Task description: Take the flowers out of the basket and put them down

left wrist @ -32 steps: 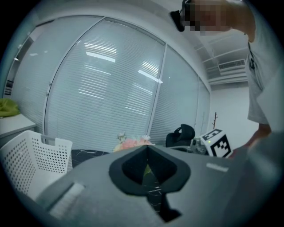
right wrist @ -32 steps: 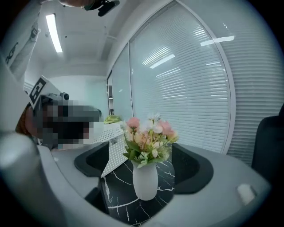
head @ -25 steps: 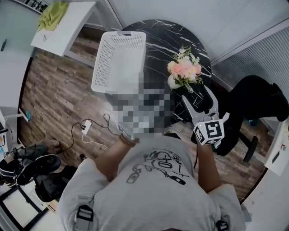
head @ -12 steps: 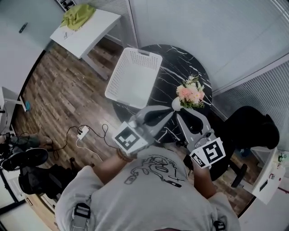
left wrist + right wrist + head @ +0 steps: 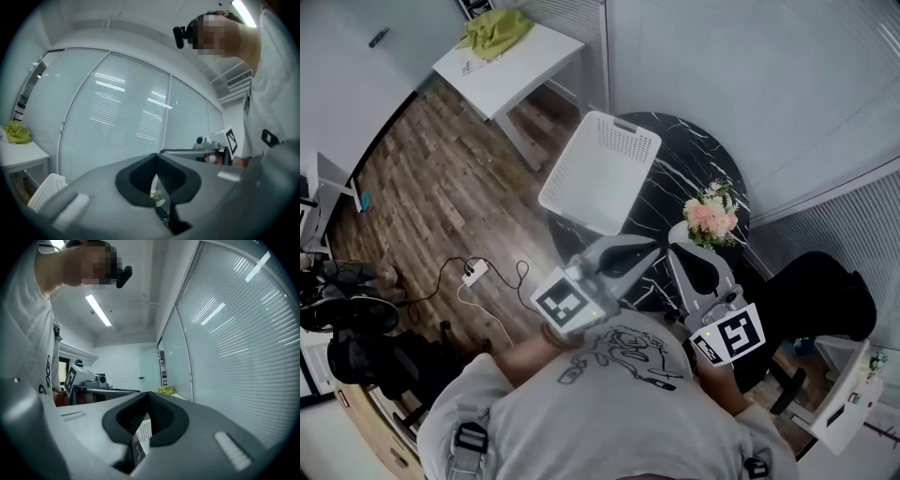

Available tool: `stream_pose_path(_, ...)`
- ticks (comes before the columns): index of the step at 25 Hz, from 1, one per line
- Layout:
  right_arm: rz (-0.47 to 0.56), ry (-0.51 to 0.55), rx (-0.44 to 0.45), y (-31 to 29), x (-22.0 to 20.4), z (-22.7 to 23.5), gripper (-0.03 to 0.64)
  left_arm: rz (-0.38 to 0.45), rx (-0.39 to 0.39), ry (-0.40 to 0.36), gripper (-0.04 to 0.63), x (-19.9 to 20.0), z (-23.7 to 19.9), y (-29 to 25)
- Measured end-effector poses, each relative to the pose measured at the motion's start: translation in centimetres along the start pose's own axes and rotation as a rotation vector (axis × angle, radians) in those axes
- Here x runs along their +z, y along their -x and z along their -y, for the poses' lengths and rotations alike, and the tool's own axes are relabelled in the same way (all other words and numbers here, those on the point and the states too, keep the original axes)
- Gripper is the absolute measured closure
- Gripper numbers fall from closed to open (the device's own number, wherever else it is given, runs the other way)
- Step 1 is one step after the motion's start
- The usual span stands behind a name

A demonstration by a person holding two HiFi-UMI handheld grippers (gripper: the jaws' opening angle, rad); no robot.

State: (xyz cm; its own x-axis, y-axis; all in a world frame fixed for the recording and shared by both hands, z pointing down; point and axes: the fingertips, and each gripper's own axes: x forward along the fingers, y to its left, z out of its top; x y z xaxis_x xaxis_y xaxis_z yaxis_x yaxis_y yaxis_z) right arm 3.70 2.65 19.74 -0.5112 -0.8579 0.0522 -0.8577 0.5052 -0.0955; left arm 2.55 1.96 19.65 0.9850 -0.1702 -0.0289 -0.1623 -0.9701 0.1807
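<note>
Perforated white basket (image 5: pixel 600 171), pink flowers (image 5: pixel 712 215), round marbled table (image 5: pixel 680 142), left hand-held gripper (image 5: pixel 156 156) closed empty, right hand-held gripper (image 5: pixel 149 394) just closed empty

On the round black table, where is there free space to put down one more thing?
Bare black table shows between the white basket and the flowers, and behind them toward the wall. The basket fills the left side; the flowers crowd the right edge.
</note>
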Motion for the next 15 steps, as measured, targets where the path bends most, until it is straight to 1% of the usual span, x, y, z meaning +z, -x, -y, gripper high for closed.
stream_pose_path(2, 0.000, 0.009, 0.000, -0.2, 0.0, -0.3, 0.611, 0.005, 0.010, 0.006, 0.594, 0.0, -0.2, 0.2)
stream_pose_path(8, -0.006, 0.009, 0.007, -0.8, 0.1, -0.3, 0.611, 0.015, 0.023, -0.008, 0.594, 0.0, -0.8, 0.6)
stream_pose_path(15, -0.012, 0.008, 0.002, -1.4, 0.1, 0.2, 0.611, 0.007, 0.029, -0.004, 0.594, -0.1, -1.6, 0.5)
